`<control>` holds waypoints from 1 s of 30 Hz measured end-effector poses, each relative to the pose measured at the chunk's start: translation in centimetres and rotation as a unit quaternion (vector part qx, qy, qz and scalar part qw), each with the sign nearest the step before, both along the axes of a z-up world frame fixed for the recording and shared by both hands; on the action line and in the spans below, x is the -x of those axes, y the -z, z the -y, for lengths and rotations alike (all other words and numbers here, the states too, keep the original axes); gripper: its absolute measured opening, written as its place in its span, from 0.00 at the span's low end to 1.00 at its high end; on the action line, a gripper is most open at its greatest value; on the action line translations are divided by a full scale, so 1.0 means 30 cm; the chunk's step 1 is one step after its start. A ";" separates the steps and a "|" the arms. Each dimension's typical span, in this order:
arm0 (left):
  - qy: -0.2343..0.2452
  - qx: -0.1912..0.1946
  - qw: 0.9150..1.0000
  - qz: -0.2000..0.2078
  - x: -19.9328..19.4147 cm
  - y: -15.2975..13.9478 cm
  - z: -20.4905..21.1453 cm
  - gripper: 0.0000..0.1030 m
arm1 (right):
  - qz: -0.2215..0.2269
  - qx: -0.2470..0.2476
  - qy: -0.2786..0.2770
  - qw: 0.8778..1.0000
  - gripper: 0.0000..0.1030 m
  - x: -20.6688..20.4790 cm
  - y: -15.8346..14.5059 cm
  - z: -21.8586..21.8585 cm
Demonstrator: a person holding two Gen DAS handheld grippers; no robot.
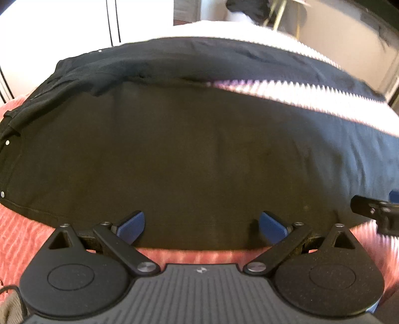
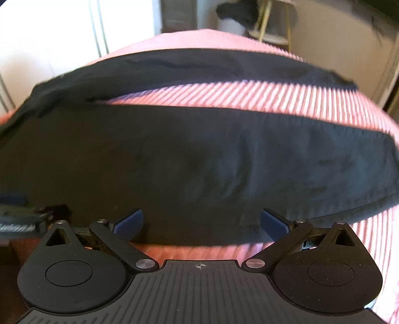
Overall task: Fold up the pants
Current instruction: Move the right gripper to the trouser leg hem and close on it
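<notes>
Black pants [image 1: 174,154] lie spread flat on a pink ribbed bedspread [image 1: 22,239], waistband with silver rivets at the left, two legs running right with a strip of bedspread between them. My left gripper [image 1: 202,225] is open, blue pads over the near edge of the pants, holding nothing. My right gripper [image 2: 202,224] is open over the near edge of the nearer leg [image 2: 199,169], holding nothing. The far leg [image 2: 199,64] lies beyond the pink strip. The right gripper also shows at the right edge of the left wrist view [image 1: 374,209].
The bedspread [image 2: 249,97] covers a bed. White cupboard doors [image 1: 62,25] stand behind at the left. A small round side table with gold legs [image 2: 274,25] and a dark object [image 2: 237,10] stand beyond the bed's far edge.
</notes>
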State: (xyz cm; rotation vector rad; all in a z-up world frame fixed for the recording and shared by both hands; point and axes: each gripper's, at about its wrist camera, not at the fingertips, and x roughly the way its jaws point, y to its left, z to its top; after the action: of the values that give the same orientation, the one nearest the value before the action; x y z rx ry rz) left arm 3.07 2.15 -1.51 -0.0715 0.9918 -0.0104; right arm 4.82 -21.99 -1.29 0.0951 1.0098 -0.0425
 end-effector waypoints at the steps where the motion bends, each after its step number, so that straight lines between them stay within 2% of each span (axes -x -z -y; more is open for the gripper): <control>1: -0.003 -0.004 1.000 0.005 -0.012 -0.009 -0.005 0.96 | -0.002 -0.008 0.023 1.000 1.00 -0.027 0.012 0.030; 2: -0.014 -0.019 1.000 0.017 -0.032 -0.026 -0.013 0.96 | -0.004 -0.019 0.039 0.999 1.00 -0.054 0.030 0.061; 4: -0.044 -0.052 0.996 0.051 -0.084 -0.068 -0.035 0.96 | -0.037 -0.042 0.067 0.996 1.00 -0.112 0.084 0.119; 5: -0.057 -0.058 0.995 0.066 -0.109 -0.087 -0.049 0.96 | -0.052 -0.056 0.070 0.995 1.00 -0.134 0.111 0.140; 7: -0.096 -0.066 0.988 0.104 -0.175 -0.120 -0.096 0.96 | -0.055 -0.051 0.063 0.995 1.00 -0.155 0.121 0.144; 10: -0.163 -0.109 0.970 0.144 -0.259 -0.121 -0.168 0.96 | -0.094 -0.027 0.044 0.994 1.00 -0.198 0.121 0.119; 12: -0.194 -0.152 0.955 0.164 -0.294 -0.096 -0.210 0.96 | -0.141 -0.036 0.035 0.989 1.00 -0.259 0.107 0.128; 13: -0.204 -0.166 0.950 0.168 -0.313 -0.085 -0.232 0.96 | -0.148 -0.046 0.031 0.987 0.99 -0.301 0.087 0.144; 14: -0.215 -0.175 0.945 0.172 -0.319 -0.067 -0.249 0.96 | -0.129 -0.053 0.029 0.990 0.85 -0.345 0.053 0.164; 15: -0.226 -0.179 0.941 0.175 -0.324 -0.047 -0.268 0.96 | -0.107 -0.051 0.031 0.992 0.79 -0.405 0.017 0.185; 17: -0.241 -0.162 0.942 0.169 -0.335 -0.004 -0.311 0.96 | -0.057 -0.035 0.068 0.995 0.87 -0.554 -0.047 0.234; 19: -0.242 -0.138 0.950 0.140 -0.363 0.041 -0.326 0.96 | -0.012 -0.043 0.108 0.993 0.86 -0.727 -0.079 0.288; 21: -0.234 -0.124 0.958 0.106 -0.395 0.087 -0.332 0.96 | 0.011 -0.068 0.162 0.984 0.85 -0.902 -0.072 0.352; 22: -0.237 -0.127 0.958 0.101 -0.402 0.106 -0.331 0.96 | 0.011 -0.086 0.196 0.977 0.85 -0.988 -0.063 0.388; 25: -0.245 -0.125 0.952 0.133 -0.380 0.131 -0.323 0.96 | 0.021 -0.118 0.286 0.951 0.85 -1.190 -0.023 0.456; 27: -0.256 -0.109 0.949 0.149 -0.362 0.146 -0.333 0.96 | 0.025 -0.097 0.335 0.937 0.85 -1.285 0.015 0.479; 30: -0.271 -0.094 0.946 0.151 -0.361 0.148 -0.342 0.96 | 0.017 -0.069 0.376 0.924 0.87 -1.373 0.077 0.523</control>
State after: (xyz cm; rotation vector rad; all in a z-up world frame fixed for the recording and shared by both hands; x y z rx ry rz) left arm 13.90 12.40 -5.94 -0.1615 0.6361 0.5628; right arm 46.00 -37.69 -3.61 0.6082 0.8915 -0.6712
